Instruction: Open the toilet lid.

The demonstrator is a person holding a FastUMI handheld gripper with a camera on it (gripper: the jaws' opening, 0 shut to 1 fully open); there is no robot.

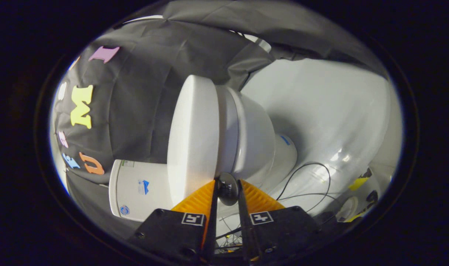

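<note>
The view is rolled sideways, so the white toilet lies across it. Its flat round lid (193, 136) rests against the seat (226, 125), with the bowl (256, 136) and the foot (285, 151) beyond. A small grey round tab (228, 190) sits at the lid's rim. My gripper (227, 183) has its two orange fingers (198, 201) close together on either side of that tab and looks shut on it. The lid seems to lie down on the seat; I see no clear gap.
A white rounded container with stickers (136, 190) stands behind the lid, against the black cloth wall (143, 111). Thin black cables (309, 184) run over the white floor (331, 111) beside the bowl. Bits of yellow tape (359, 183) lie further out.
</note>
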